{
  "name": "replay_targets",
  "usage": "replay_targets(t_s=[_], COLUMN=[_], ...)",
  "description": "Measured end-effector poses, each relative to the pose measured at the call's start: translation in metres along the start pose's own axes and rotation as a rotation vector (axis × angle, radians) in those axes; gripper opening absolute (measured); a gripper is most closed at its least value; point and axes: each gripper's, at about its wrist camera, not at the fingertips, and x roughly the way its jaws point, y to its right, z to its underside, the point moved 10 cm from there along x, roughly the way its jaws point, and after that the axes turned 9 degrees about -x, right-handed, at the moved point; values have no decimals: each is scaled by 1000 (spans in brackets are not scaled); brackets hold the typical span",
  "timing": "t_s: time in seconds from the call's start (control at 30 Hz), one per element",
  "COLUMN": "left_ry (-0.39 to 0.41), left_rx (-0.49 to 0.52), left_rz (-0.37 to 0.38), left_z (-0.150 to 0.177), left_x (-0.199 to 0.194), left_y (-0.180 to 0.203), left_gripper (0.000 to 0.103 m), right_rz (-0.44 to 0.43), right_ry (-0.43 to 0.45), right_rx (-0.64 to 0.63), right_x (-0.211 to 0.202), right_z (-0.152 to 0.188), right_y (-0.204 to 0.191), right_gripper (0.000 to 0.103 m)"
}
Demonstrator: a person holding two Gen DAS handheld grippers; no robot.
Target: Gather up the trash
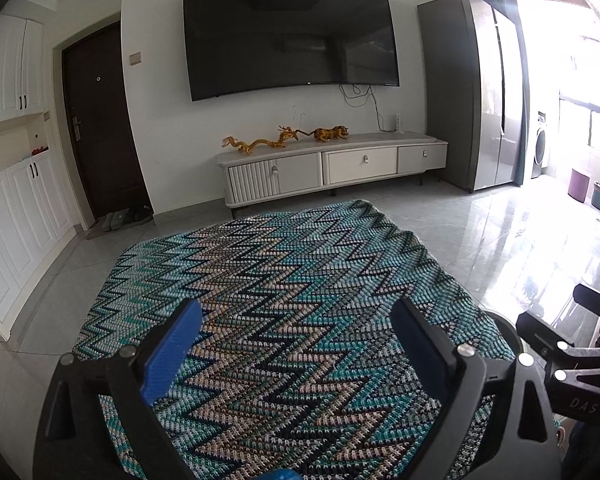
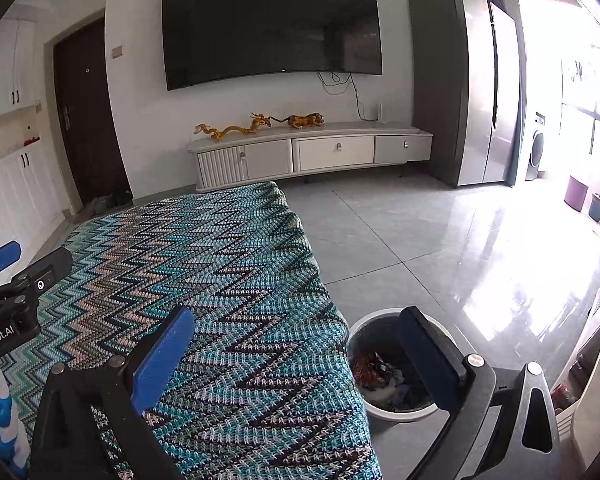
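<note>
A white trash bin (image 2: 384,412) stands on the floor beside the right edge of a table draped in a blue zigzag knit cloth (image 2: 204,248). Crumpled red, white and blue trash (image 2: 374,372) lies inside it. My right gripper (image 2: 296,316) is open and empty, its left finger over the cloth and its right finger over the bin. My left gripper (image 1: 296,312) is open over the cloth (image 1: 284,248) with nothing between its blue pads. In the left wrist view only part of the bin's rim (image 1: 508,334) shows, and the right gripper's black frame (image 1: 580,344) is at the right edge.
Grey tiled floor (image 2: 420,240) spreads to the right of the table. Against the far wall are a low TV cabinet (image 2: 312,152), a grey fridge (image 2: 468,92) and a dark door (image 2: 84,112). A purple bin (image 2: 575,193) and a teal bin (image 2: 598,207) stand near the bright window.
</note>
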Motion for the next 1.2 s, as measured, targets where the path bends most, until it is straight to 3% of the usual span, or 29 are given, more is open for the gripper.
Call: replay_targets(t_s=[1.2], left_ry=[42], left_rx=[10], left_rz=[6], left_z=[-4], left_x=[-11], left_y=[3], left_gripper=[96], right_rz=[18], right_ry=[49], right_rx=[0], right_x=[-8], right_z=[-6], right_y=[6], right_gripper=[103])
